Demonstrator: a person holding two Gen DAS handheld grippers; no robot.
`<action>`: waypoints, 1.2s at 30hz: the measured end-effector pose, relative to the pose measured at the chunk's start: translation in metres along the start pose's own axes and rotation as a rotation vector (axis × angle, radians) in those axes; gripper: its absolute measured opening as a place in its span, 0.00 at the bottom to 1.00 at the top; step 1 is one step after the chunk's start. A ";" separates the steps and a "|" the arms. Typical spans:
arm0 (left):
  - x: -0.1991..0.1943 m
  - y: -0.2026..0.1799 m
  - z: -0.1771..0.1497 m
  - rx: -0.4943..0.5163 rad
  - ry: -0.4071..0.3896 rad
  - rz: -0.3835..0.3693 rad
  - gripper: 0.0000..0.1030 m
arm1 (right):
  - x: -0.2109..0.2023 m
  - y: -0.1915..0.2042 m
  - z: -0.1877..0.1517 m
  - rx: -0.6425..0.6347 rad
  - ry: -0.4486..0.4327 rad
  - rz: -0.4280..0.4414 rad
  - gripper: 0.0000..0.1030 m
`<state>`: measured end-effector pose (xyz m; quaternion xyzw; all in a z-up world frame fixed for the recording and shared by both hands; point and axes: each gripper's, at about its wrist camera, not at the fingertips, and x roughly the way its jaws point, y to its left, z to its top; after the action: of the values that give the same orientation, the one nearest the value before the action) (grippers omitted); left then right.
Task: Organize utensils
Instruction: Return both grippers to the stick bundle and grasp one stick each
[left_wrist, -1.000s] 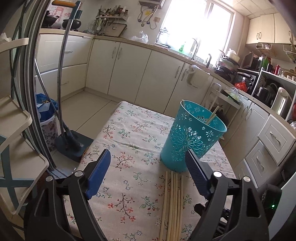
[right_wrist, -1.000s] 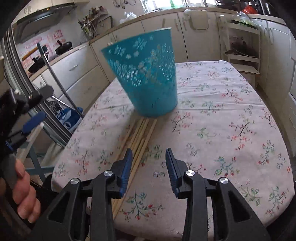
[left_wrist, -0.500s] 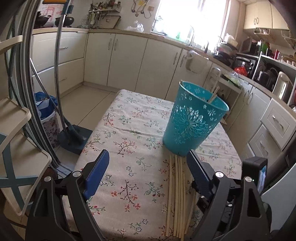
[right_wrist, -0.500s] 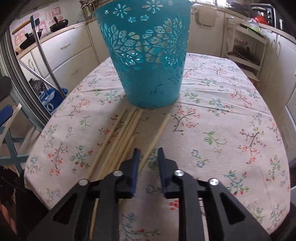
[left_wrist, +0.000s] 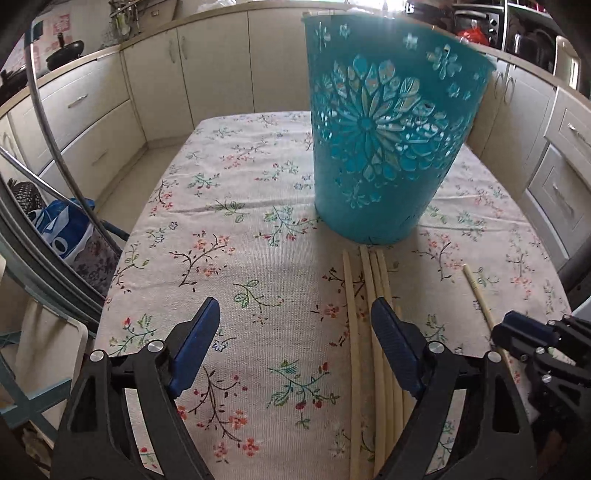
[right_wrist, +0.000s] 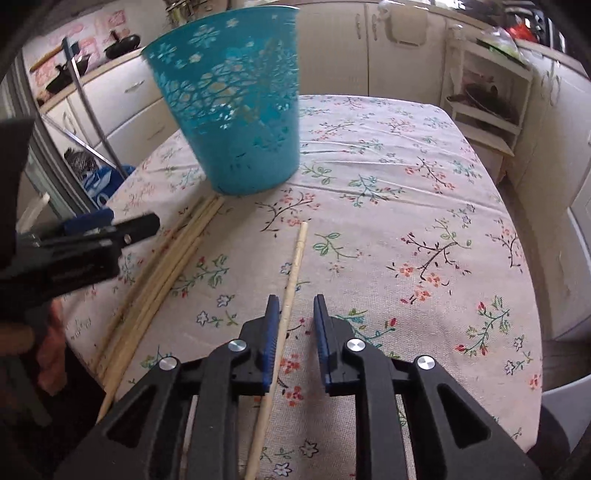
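While the left gripper (left_wrist: 291, 332) is hovering agape beside bundled chopsticks (left_wrist: 373, 280), the right gripper (right_wrist: 295, 325) is straddling one chopstick (right_wrist: 291, 280), jaws apart, below the basket (right_wrist: 236, 110); bare tablecloth (right_wrist: 424, 221) is filling right-wrist frame's right.

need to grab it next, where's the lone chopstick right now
In the right wrist view the lone chopstick lies between the open right gripper fingers, right of the chopstick bundle, pointing toward the teal basket.
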<state>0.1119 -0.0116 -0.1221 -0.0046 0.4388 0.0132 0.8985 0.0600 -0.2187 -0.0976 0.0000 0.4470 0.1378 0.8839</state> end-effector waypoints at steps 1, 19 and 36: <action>0.003 -0.001 0.000 0.003 0.008 0.004 0.75 | 0.001 0.001 0.001 0.003 -0.004 0.001 0.22; 0.022 -0.017 0.008 0.047 0.020 -0.015 0.57 | 0.017 0.009 0.017 -0.061 -0.021 -0.050 0.29; 0.019 -0.025 0.011 0.051 0.016 -0.085 0.04 | 0.018 0.013 0.019 -0.120 0.006 -0.058 0.10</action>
<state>0.1333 -0.0356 -0.1305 -0.0003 0.4454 -0.0361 0.8946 0.0825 -0.1997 -0.0988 -0.0662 0.4406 0.1386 0.8845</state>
